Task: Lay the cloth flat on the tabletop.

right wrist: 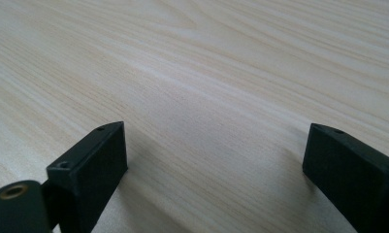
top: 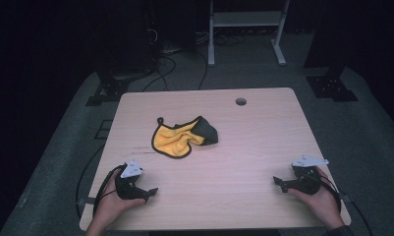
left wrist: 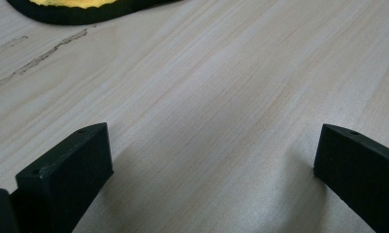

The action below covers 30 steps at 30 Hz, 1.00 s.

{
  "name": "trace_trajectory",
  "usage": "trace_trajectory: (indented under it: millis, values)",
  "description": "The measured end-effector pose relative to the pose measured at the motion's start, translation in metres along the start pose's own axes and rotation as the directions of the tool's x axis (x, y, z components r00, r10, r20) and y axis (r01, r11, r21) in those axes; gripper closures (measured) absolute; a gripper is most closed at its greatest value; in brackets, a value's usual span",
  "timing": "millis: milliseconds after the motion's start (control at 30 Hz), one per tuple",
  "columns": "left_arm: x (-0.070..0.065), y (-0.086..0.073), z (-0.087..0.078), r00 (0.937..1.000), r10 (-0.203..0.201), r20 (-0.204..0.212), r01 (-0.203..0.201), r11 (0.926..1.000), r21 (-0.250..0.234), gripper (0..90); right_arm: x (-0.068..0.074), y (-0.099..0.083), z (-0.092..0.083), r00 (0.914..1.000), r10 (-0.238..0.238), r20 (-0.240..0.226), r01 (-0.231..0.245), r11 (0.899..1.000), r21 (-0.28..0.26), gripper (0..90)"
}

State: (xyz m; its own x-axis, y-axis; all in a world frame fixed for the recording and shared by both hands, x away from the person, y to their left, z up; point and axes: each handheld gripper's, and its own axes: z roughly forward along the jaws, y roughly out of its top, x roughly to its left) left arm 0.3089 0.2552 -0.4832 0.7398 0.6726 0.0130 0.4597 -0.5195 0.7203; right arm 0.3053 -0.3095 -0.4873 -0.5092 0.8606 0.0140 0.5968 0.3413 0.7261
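Your light wooden table (top: pixel 234 162) carries everything here, with a round cable hole (top: pixel 240 102) near its far edge, well beyond both of your tools. Next in size comes the yellow cloth with black edging (top: pixel 182 137), lying crumpled on the tabletop; it sits ahead of your left gripper (top: pixel 148 192) and a little toward the table's middle, well apart from it, and far off across the table from your right gripper (top: pixel 279 183). In the left gripper view the cloth's black border (left wrist: pixel 85 12) shows at the top, beyond the jaws, with a faint grey scuff mark (left wrist: pixel 41 57) on the wood just before it.

Your left gripper rests low over the near left part of the table, its jaws spread wide with bare wood between them. Your right gripper (right wrist: pixel 214 160) sits at the near right, pointing inward toward the left one, its jaws likewise spread wide over bare wood grain, gripping nothing.
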Motion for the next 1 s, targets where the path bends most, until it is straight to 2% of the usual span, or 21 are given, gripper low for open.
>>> trace_trajectory:
  millis: [133, 200, 233, 267, 400, 567, 600, 733, 1000]
  values:
    - [0.003, -0.001, -0.003, 0.9996, -0.022, -0.017, 0.022, 0.9993, -0.032, 13.7, 0.0, 0.0, 0.0, 1.0, 0.0, 0.0, 0.0, 1.0, 0.0, 7.8]
    - [0.004, -0.001, -0.004, 0.9997, -0.02, -0.013, 0.02, 0.9995, -0.025, 20.3, 0.0, 0.0, 0.0, 1.0, -0.001, 0.0, 0.001, 1.0, 0.0, 7.8]
    - [0.004, 0.0, -0.005, 0.9997, -0.024, -0.01, 0.024, 0.9993, -0.03, 20.3, 0.0, 0.0, 0.0, 1.0, 0.0, 0.0, 0.0, 1.0, 0.0, 7.8]
    - [0.004, 0.002, -0.006, 0.9998, -0.019, -0.006, 0.019, 0.9995, -0.027, 25.7, 0.0, 0.0, 0.0, 1.0, 0.0, 0.001, 0.0, 1.0, -0.001, 7.8]
    - [0.004, 0.008, -0.007, 0.9998, -0.019, -0.006, 0.019, 0.9989, -0.044, 31.9, 0.0, 0.001, 0.001, 1.0, 0.001, 0.004, -0.001, 1.0, 0.0, 7.7]
    - [0.006, 0.021, -0.008, 0.9995, -0.032, -0.001, 0.032, 0.9959, -0.085, 36.4, 0.0, 0.001, 0.001, 1.0, 0.0, 0.003, 0.0, 1.0, -0.001, 7.7]
    - [0.006, 0.029, -0.007, 0.9994, -0.034, -0.002, 0.034, 0.9951, -0.093, 36.9, 0.0, 0.001, 0.001, 1.0, 0.001, 0.003, -0.001, 1.0, -0.001, 7.8]
    - [0.005, 0.042, -0.004, 0.9993, -0.036, -0.003, 0.036, 0.9922, -0.119, 38.1, -0.001, 0.001, 0.002, 1.0, -0.003, 0.002, 0.003, 1.0, -0.001, 7.8]
    - [0.007, 0.061, 0.007, 0.9999, -0.012, 0.005, 0.013, 0.9918, -0.127, 44.8, -0.001, 0.002, 0.002, 1.0, -0.005, 0.001, 0.005, 1.0, 0.0, 7.8]
